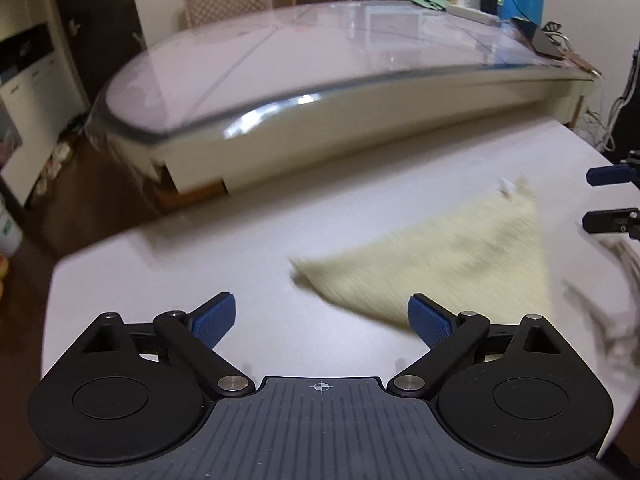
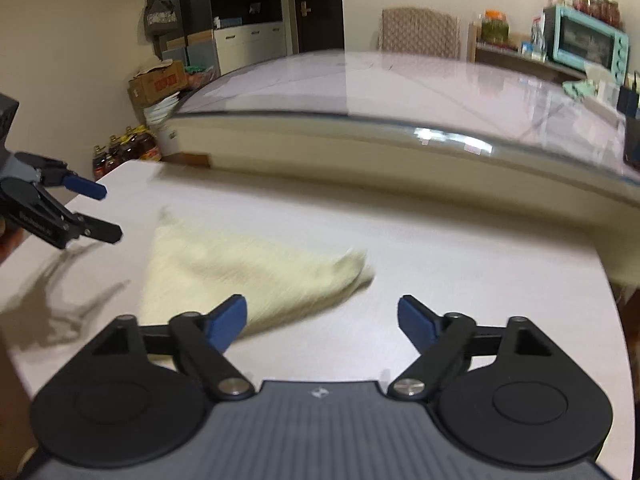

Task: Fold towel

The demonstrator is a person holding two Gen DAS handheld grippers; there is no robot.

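A pale yellow towel lies flat on the white table, folded into a triangle; it also shows in the right wrist view. My left gripper is open and empty, above the table just left of the towel's near edge. My right gripper is open and empty, to the right of the towel's near edge. Each gripper shows in the other's view: the right one at the far right edge, the left one at the left edge, both with jaws apart. Both views are motion-blurred.
A larger glass-topped table stands just beyond the white table, with a phone and cables on its right end. A chair, a teal oven and boxes and bottles stand further back.
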